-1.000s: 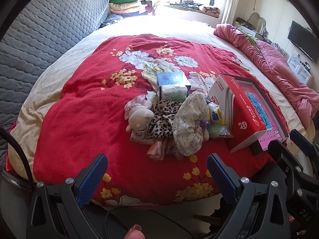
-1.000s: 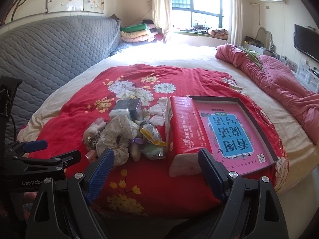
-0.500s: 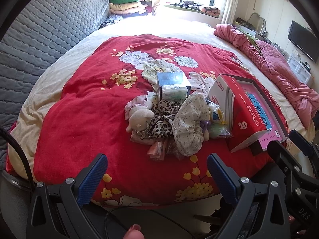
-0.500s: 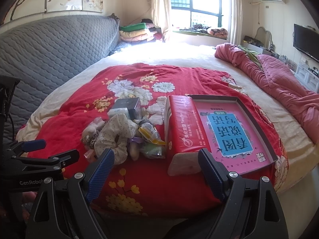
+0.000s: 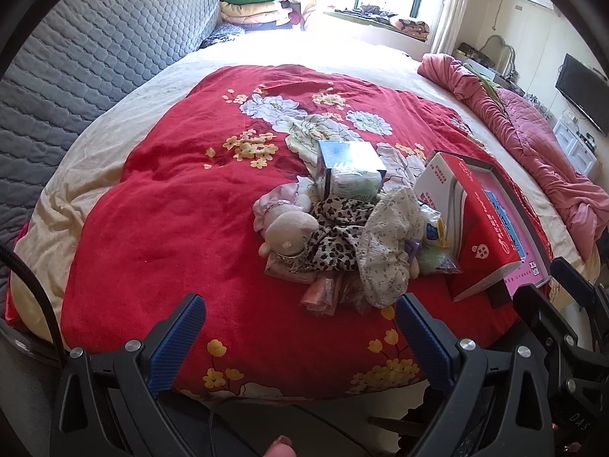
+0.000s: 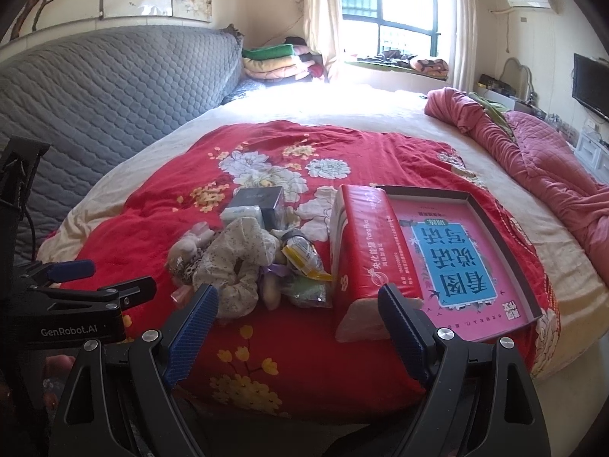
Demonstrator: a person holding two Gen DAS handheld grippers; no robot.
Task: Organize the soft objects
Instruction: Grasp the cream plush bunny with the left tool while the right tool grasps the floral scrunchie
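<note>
A round bed (image 5: pixel 114 122) is carrying a red floral blanket (image 5: pixel 171 228) straight ahead of the tools. A heap of soft items (image 5: pixel 342 236) is lying on the blanket, ahead of the left tool; a red tissue pack (image 6: pixel 365 243) and pink box lid (image 6: pixel 456 251) are sitting ahead of the right one.

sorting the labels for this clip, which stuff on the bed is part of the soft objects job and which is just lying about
Part of the job:
plush toy
leopard print cloth
floral cloth
pink tray
left tongs, open
right tongs, open

Just lying about:
red blanket
folded bedding
pink quilt
television
</note>
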